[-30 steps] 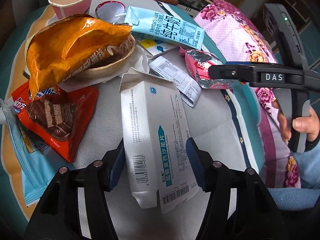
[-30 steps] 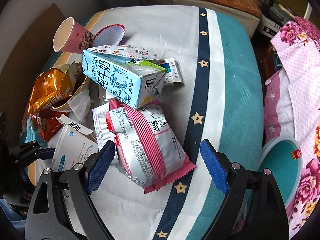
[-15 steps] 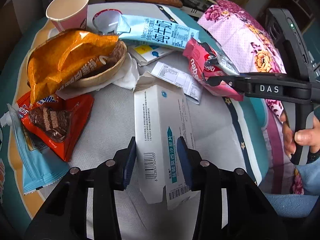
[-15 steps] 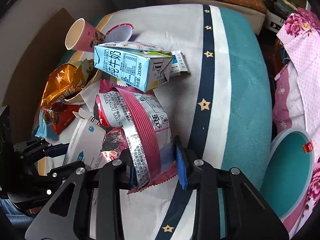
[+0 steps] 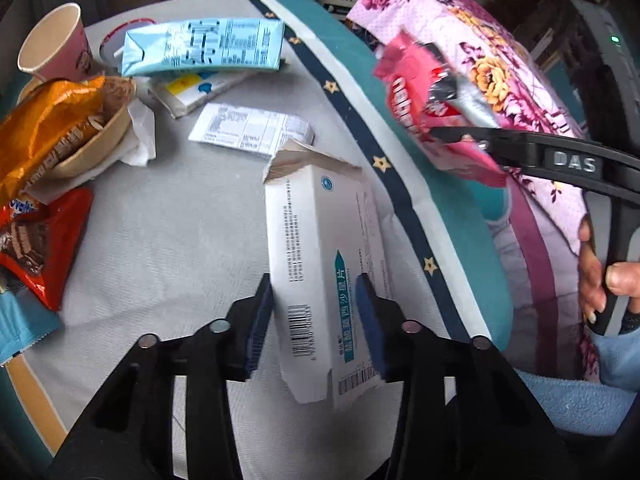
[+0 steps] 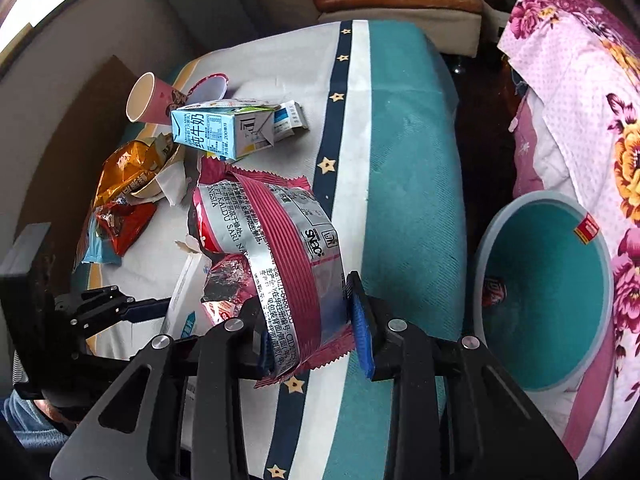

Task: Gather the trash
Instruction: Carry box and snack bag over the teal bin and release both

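**Bin lies to the right of the loaded hand-held gripper**

The right hand-held gripper [image 6: 308,328] is clamped on the pink snack wrapper [image 6: 276,240], lifted off the surface [image 6: 400,184]; the teal bin [image 6: 548,296] sits just to its right, lower down. The left hand-held gripper [image 5: 316,312] pinches the white carton [image 5: 320,264], whose long axis runs straight ahead, farther from the bin.

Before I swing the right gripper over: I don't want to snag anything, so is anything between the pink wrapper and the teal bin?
Nothing visible. The pink wrapper is clamped in the right gripper, and only bare cloth lies between it and the teal bin.
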Motion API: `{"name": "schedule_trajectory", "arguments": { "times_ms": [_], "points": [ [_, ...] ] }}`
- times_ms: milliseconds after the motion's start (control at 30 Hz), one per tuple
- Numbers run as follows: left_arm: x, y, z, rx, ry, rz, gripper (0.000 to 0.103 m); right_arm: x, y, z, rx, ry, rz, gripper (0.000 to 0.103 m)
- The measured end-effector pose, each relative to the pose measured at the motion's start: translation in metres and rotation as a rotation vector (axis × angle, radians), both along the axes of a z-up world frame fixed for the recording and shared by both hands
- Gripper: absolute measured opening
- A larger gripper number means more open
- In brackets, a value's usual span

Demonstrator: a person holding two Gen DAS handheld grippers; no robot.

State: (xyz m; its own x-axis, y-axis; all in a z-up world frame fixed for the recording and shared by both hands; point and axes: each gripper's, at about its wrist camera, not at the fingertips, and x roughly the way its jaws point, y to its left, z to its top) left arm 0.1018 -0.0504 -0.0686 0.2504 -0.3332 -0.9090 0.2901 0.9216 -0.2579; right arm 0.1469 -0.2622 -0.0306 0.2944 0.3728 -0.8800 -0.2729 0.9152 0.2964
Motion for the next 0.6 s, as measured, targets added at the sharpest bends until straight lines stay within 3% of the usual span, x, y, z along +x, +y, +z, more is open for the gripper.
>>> {"name": "schedule_trajectory", "arguments": {
  "times_ms": [100, 167, 233, 367, 600],
  "points": [
    [-0.001, 0.003, -0.005, -0.009, 0.014, 0.042, 0.064, -0.011, -0.015, 0.0, 0.004, -0.003, -0.016, 0.03],
    [-0.002, 0.003, -0.002, 0.014, 0.009, 0.071, 0.081, -0.016, -0.025, 0.0, 0.002, -0.005, -0.025, 0.031],
    [-0.005, 0.0, 0.002, 0.018, 0.007, 0.084, 0.086, -0.02, -0.033, 0.0, 0.006, -0.009, -0.034, 0.031],
    [-0.01, -0.021, 0.006, 0.146, -0.033, 0.083, 0.093, -0.028, -0.045, 0.0, 0.03, -0.017, -0.051, 0.031],
    [-0.005, -0.047, -0.015, 0.269, -0.028, 0.064, 0.093, -0.041, -0.064, -0.005, 0.06, -0.019, -0.067, 0.032]
  ]
}}
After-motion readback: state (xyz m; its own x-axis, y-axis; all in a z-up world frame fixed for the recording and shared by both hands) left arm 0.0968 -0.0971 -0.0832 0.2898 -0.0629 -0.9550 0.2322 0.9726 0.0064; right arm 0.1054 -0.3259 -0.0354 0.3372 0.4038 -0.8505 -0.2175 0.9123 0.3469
